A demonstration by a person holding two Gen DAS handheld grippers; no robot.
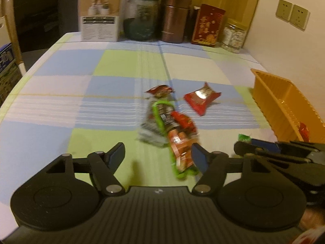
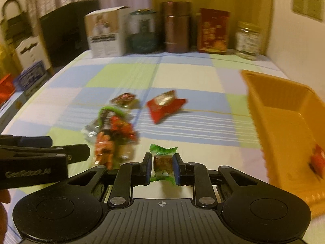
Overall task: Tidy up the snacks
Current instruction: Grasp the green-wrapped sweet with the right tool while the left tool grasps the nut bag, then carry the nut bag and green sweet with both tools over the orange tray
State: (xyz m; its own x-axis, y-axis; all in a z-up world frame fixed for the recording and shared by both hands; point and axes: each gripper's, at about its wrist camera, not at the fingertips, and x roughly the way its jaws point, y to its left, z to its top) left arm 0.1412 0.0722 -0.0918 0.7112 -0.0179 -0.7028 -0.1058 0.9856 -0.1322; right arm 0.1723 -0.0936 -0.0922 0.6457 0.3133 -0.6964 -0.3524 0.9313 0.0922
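Left wrist view: left gripper (image 1: 158, 158) jaws part open, gripping nothing — snack pile (image 1: 168, 130) on the checked bench (image 1: 61, 101), long axis running away from the camera.
Right wrist view: right gripper (image 2: 162, 167) jaws clamped on a green-wrapped candy (image 2: 163, 161), crimped ends pointing fore and aft — orange basket (image 2: 284, 122) to its right.

— What lies where on the checked cloth-covered table (image 1: 61, 101)?
— Mid-table, a heap of crinkly foil snack packets (image 1: 168, 126). A flat red foil packet (image 1: 201, 98) lies just right of it, slightly further back.
— And the orange ribbed plastic basket (image 1: 284, 105)?
— At the right edge, with a small red packet (image 2: 317, 160) inside.
— Behind?
— Along the far edge, left to right: white cardboard box (image 1: 100, 16), dark glass jar (image 1: 141, 18), copper-brown cylindrical tin (image 1: 175, 17), red printed box (image 1: 208, 26), clear plastic jar (image 1: 233, 35).
— Nearest?
— A green-wrapped candy (image 2: 163, 161), right of the heap, between the right gripper (image 2: 162, 158) pads. The left gripper (image 1: 158, 152) is at the heap's near end.
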